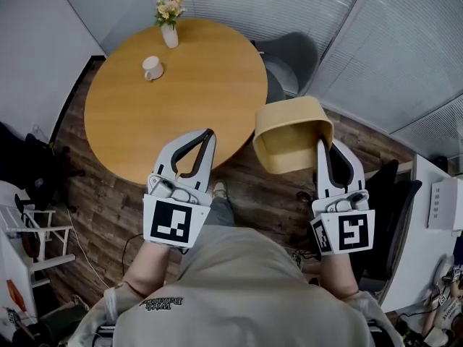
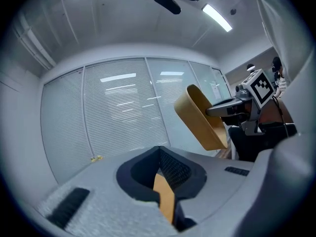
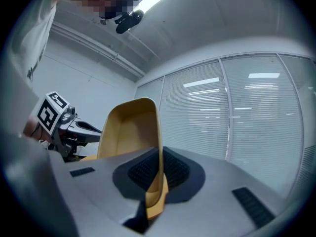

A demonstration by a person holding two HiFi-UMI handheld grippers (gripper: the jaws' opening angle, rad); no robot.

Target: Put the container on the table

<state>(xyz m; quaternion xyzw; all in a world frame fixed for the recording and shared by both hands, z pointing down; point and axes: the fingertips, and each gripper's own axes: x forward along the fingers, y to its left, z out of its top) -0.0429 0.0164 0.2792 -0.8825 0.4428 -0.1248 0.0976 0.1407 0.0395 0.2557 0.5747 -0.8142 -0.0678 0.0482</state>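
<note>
A tan, rounded container (image 1: 293,132) hangs tipped on its side above the wood floor, just off the right edge of the round wooden table (image 1: 173,100). My right gripper (image 1: 323,144) is shut on the container's near wall, and that thin wall runs up between the pads in the right gripper view (image 3: 157,181). The container's hollow (image 3: 131,132) faces left. My left gripper (image 1: 208,134) hovers over the table's near edge with its fingertips together and nothing held. In the left gripper view the container (image 2: 202,117) shows at the right, beyond the left gripper (image 2: 165,181).
On the table's far side stand a white mug (image 1: 152,68) and a small white vase of flowers (image 1: 168,24). A grey chair (image 1: 289,56) sits behind the table, close to the container. A black chair (image 1: 391,194) and a white desk (image 1: 434,194) are at the right.
</note>
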